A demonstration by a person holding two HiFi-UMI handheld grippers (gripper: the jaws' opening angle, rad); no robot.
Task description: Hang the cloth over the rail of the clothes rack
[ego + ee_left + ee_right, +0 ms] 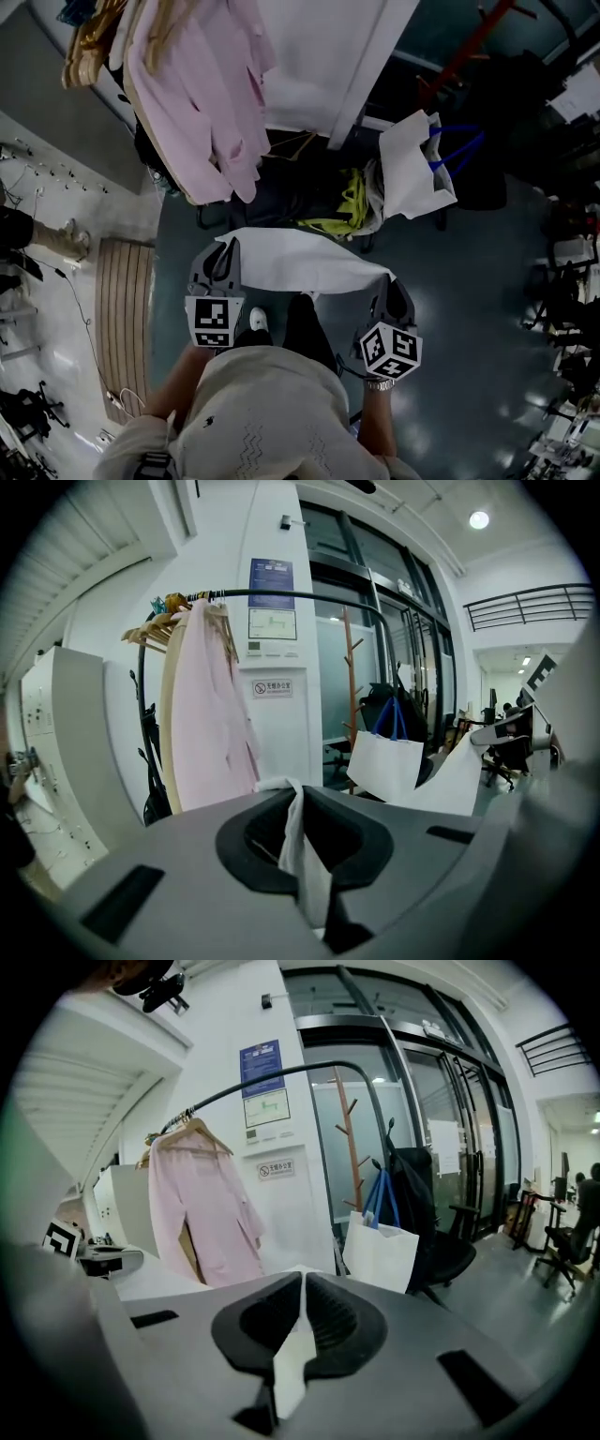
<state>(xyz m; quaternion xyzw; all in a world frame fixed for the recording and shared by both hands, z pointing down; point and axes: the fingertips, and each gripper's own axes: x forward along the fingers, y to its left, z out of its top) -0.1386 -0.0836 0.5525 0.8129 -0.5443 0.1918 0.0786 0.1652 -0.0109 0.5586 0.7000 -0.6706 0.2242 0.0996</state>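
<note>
Left tool (223, 255) and right tool (391, 286) each pinch shut on a corner of the white cloth (300, 261), which is spread between them, well apart from the rail (281, 594). It looks light and limp, so corner grips suit. One cloth, two tools, one rail.

A white pillar (281, 742) stands before tall glass doors (441, 1138) — grey glossy floor (487, 272), one round ceiling light (479, 519).

Three notices sit on the white pillar (281, 738): a blue poster (271, 583) uppermost, a white sheet (272, 623) beneath it, and a small sign (272, 688) lowest. The sign perhaps carries a round symbol and some characters. No wording on any of them is legible.
</note>
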